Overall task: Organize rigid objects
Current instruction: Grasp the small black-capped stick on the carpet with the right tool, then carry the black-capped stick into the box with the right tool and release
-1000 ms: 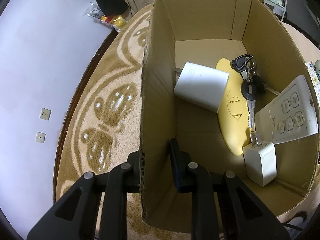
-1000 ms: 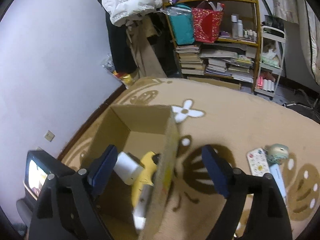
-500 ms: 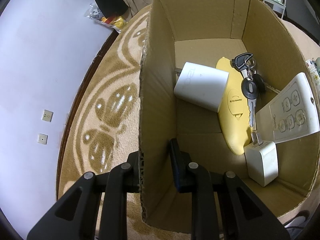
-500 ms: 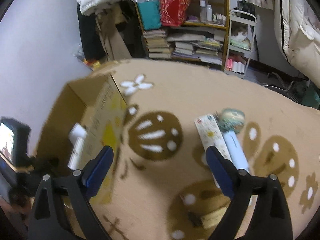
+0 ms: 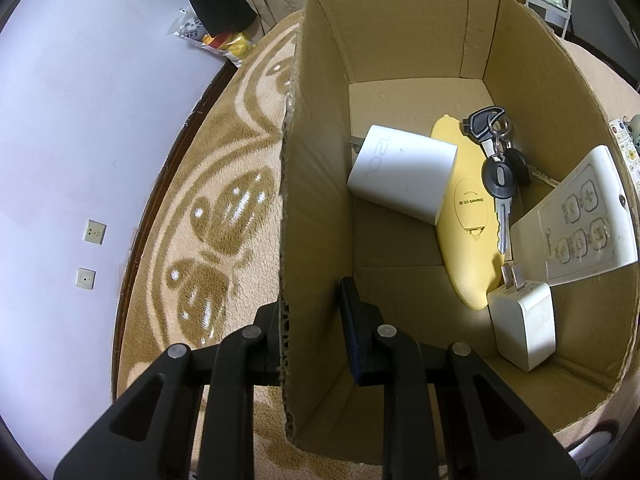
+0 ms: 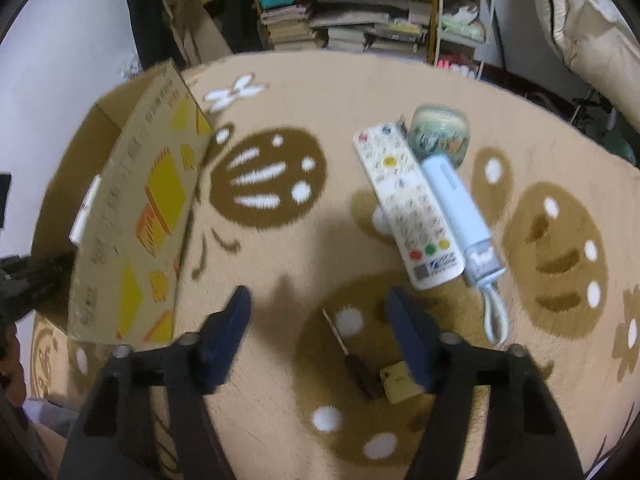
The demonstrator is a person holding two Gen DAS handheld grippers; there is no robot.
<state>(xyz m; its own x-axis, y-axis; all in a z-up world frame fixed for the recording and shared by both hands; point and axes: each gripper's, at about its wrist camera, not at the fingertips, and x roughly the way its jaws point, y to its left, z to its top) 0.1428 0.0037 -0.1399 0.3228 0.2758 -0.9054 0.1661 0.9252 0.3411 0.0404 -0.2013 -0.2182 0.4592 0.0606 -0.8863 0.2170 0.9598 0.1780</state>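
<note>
My left gripper (image 5: 310, 312) is shut on the left wall of the cardboard box (image 5: 316, 208), one finger outside and one inside. In the box lie a white block (image 5: 402, 178), a yellow case (image 5: 466, 216), a bunch of keys (image 5: 496, 160), a white fan remote (image 5: 580, 224) and a white charger (image 5: 524, 324). My right gripper (image 6: 320, 320) hangs open above the carpet. Just below it lie a small screwdriver (image 6: 352, 352) and a tan tag (image 6: 400, 382). Farther right are a white remote (image 6: 406, 204), a pale blue device (image 6: 460, 208) and a round tin (image 6: 438, 134). The box (image 6: 132, 216) stands to the left.
A patterned beige carpet (image 6: 280, 184) covers the floor. Shelves with books (image 6: 352, 28) and a white cart (image 6: 464, 20) stand at the back. A white wall with sockets (image 5: 90, 256) runs along the left. A snack bag (image 5: 224, 40) lies by the wall.
My right gripper has swung away from the box to the right and down, over the loose things on the carpet. The left gripper keeps its hold on the box wall.
</note>
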